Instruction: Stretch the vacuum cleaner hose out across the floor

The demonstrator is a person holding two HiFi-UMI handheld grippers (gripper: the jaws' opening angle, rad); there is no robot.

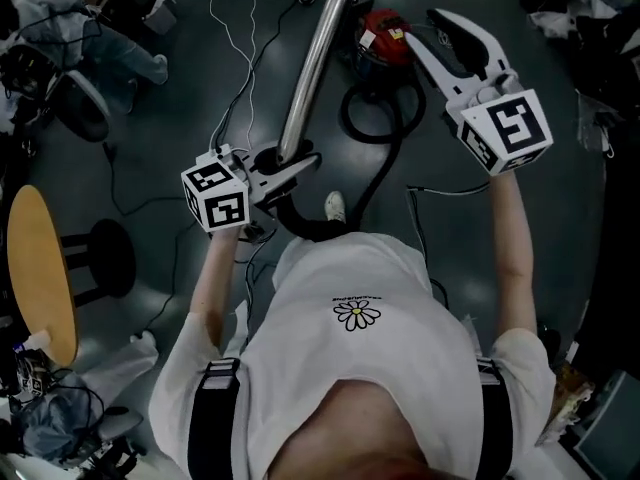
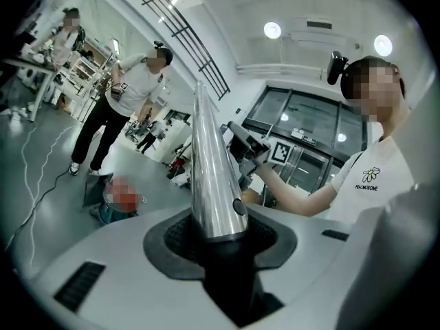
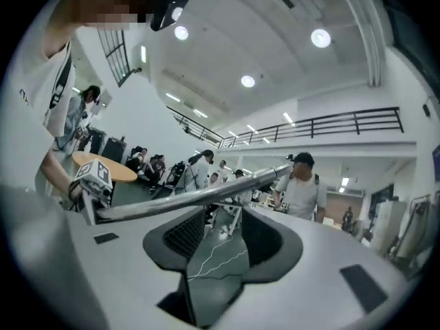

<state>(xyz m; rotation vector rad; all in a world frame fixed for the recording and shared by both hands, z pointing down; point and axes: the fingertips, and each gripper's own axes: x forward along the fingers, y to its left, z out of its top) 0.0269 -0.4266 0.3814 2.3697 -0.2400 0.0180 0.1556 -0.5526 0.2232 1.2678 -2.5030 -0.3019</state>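
In the head view my left gripper (image 1: 300, 163) is shut on the lower end of the silver vacuum wand (image 1: 315, 58), which slants up and away from it. The left gripper view has the pads of that gripper (image 2: 220, 253) pressed on the black cuff at the base of the wand (image 2: 210, 170). The black hose (image 1: 372, 196) runs from under my left gripper across the floor to a loop beside the red vacuum cleaner (image 1: 385, 30). My right gripper (image 1: 420, 28) is raised at the upper right, open and empty. In its own view that gripper (image 3: 223, 246) frames only floor, and the wand (image 3: 199, 198) crosses beyond it.
A round wooden table (image 1: 40, 268) and a black stool (image 1: 110, 258) stand at the left. A thin white cable (image 1: 235, 38) trails over the dark floor. A seated person (image 1: 100, 43) is at the upper left, and other people stand farther off (image 2: 130, 95).
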